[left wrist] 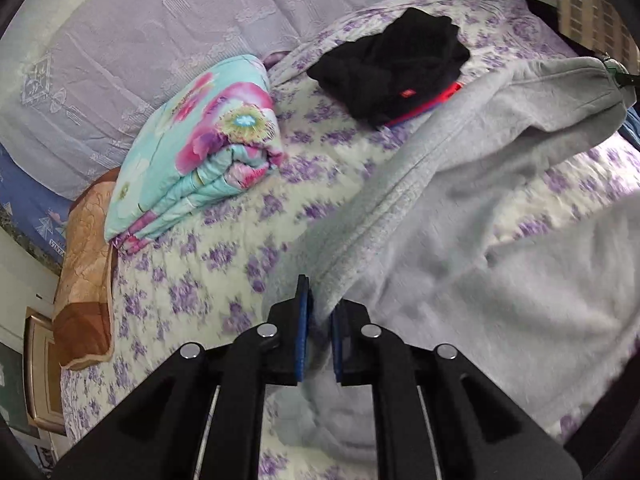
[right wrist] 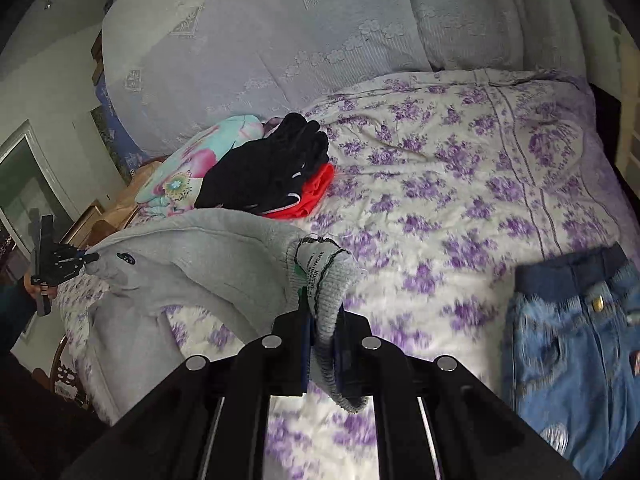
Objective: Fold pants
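Right wrist view shows you the bed (right wrist: 460, 184) first, then the grey pants (right wrist: 192, 264) slung across it between your two hands, long axis running left to right. Your right claw (right wrist: 322, 344) pinches the ribbed waistband; your left claw (left wrist: 320, 340) grips the opposite end, so neither hand is nearer.

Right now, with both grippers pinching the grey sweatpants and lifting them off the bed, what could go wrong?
1. The right gripper pinches only the ribbed waistband edge of the grey sweatpants, so it may slip out.
2. The hanging fabric could drag across the floral bedspread and bunch.
3. Swinging them could catch the black clothes pile or the blue jeans.
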Demonstrator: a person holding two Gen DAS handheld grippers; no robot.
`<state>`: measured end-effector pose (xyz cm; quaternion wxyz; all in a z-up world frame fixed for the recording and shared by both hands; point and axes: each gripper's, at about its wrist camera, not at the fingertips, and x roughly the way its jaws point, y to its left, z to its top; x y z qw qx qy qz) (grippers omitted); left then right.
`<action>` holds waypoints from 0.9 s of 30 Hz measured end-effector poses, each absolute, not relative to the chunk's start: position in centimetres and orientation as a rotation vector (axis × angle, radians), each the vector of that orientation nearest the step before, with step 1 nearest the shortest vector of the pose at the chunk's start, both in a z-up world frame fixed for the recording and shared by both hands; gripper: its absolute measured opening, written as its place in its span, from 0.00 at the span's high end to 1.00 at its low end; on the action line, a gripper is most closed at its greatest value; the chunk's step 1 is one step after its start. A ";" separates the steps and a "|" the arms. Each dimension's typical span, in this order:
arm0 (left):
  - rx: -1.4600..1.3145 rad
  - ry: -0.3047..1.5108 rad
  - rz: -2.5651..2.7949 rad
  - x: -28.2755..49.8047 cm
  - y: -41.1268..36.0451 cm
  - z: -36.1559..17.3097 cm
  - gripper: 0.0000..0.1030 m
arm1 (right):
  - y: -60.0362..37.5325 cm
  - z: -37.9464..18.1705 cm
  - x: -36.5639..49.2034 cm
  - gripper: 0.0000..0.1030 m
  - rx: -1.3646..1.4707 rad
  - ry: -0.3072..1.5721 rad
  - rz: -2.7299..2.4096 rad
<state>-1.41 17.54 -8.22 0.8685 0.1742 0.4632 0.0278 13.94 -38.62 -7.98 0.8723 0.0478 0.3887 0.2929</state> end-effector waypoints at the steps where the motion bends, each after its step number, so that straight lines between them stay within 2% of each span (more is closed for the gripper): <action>1: 0.349 0.996 0.047 -3.2 17.4 -9.1 0.89 | -39.5 -8.6 11.9 0.91 0.118 0.838 0.600; 5: 0.233 1.118 0.055 -8.8 18.3 -13.5 0.89 | -42.2 -12.8 4.0 0.91 0.189 0.935 0.518; 9: 0.125 1.153 0.076 -11.8 19.4 -16.3 0.88 | -42.6 -15.3 -1.9 0.91 0.205 0.955 0.469; 14: 0.065 1.099 0.069 -12.5 20.6 -15.0 0.88 | -43.1 -13.8 -7.0 0.92 0.209 0.875 0.449; 16: 0.037 1.057 0.089 -12.4 21.8 -13.6 0.88 | -44.1 -12.9 -8.4 1.00 0.207 0.824 0.410; 17: 0.035 1.054 0.088 -12.4 22.2 -13.1 0.88 | -45.1 -12.8 -8.8 1.00 0.218 0.813 0.369; 22: 0.211 1.176 0.044 -13.0 20.9 -15.2 0.87 | -48.8 -16.5 -10.1 0.93 0.270 0.969 0.182; 23: 0.226 1.192 0.034 -13.4 20.6 -15.4 0.86 | -49.1 -17.2 -9.9 0.87 0.311 1.013 0.138; 24: 0.234 1.210 0.025 -13.7 20.5 -15.4 0.84 | -49.2 -17.6 -10.0 0.64 0.375 1.035 0.133; 25: 0.233 1.234 0.013 -14.2 20.7 -15.3 0.77 | -48.9 -17.6 -10.2 0.29 0.450 1.019 0.163; 26: 0.241 1.254 0.009 -14.8 20.9 -15.1 0.70 | -48.5 -17.3 -10.5 0.20 0.523 0.972 0.204; 27: 0.261 1.274 0.009 -15.5 21.2 -14.9 0.69 | -48.1 -16.8 -10.8 0.18 0.583 0.921 0.246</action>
